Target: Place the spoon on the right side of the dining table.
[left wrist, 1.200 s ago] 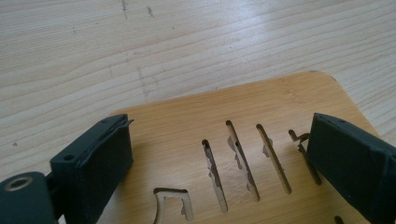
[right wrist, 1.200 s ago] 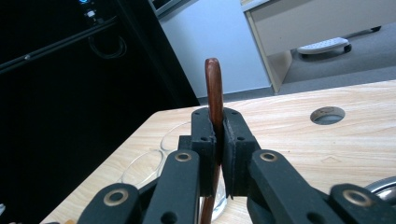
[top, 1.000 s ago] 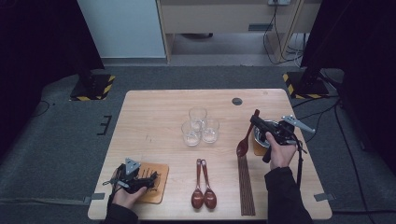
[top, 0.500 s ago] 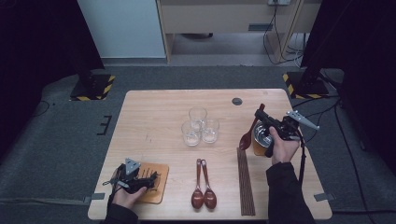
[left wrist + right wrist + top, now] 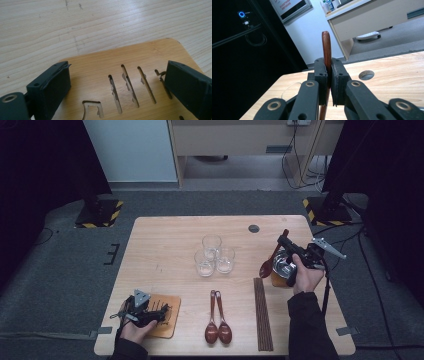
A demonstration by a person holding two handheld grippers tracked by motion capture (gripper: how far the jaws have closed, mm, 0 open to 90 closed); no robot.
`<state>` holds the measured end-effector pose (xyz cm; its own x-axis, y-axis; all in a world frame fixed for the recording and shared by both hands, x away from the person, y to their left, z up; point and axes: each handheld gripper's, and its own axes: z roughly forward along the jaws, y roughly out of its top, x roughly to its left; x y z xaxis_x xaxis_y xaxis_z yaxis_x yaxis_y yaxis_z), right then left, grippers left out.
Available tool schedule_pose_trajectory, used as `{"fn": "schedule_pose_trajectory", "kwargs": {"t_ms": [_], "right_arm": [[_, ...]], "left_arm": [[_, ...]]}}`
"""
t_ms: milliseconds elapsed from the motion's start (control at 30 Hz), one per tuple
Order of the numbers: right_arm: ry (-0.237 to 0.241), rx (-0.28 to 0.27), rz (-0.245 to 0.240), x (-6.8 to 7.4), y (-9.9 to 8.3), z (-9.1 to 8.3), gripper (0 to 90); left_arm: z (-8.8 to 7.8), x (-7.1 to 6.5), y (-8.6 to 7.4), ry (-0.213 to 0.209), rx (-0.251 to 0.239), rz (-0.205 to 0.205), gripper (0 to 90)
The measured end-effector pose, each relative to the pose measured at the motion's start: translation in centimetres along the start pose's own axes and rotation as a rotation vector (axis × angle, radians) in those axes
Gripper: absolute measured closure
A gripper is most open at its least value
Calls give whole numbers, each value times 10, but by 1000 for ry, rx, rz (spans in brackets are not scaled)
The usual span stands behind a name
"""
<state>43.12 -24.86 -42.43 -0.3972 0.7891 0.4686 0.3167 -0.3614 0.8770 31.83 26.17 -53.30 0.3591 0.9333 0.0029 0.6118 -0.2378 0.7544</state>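
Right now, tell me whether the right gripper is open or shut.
Shut: the right gripper has its jaws clamped on the wooden spoon.

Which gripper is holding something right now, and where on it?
The right gripper clamps a wooden spoon by its handle. The left gripper holds nothing.

I am noting a glossy reddish wooden spoon [image 5: 326, 47] clamped in my right gripper [image 5: 329, 82], its jaws matt black. The table [image 5: 105, 22] is showing pale, smooth-grained wood; the slotted board [image 5: 140, 62] on it is looking like matt bamboo.
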Motion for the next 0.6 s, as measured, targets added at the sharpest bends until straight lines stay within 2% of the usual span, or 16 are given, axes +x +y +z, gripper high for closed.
{"fn": "schedule_pose_trajectory", "kwargs": {"t_ms": [600], "right_arm": [[-52, -66, 30, -14, 6, -3, 849]], "left_arm": [[0, 0, 0, -1, 0, 1, 54]]}}
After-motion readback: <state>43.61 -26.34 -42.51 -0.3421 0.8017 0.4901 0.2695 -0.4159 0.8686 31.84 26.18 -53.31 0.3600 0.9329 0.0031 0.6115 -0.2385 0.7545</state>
